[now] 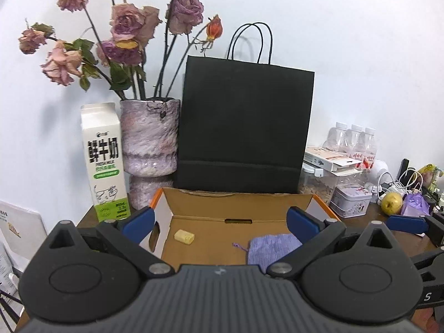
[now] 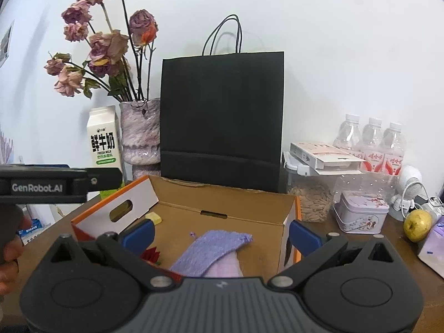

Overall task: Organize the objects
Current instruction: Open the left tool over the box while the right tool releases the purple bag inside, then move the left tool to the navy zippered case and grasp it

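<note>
Both claws spread wide, nothing pinched: left claw [image 1: 220, 223], right claw [image 2: 220, 233] over the open cardboard box [image 2: 222, 194]. Purple pouch [image 2: 211, 249] lies inside, yellow block [image 1: 184, 236] far left, maybe an eraser. Black bag [image 2: 222, 116] walls off the far side; milk carton [image 1: 104, 161] left.

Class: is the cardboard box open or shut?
Open. The cardboard box has its flaps up, showing a purple pouch and a yellow block inside.
</note>
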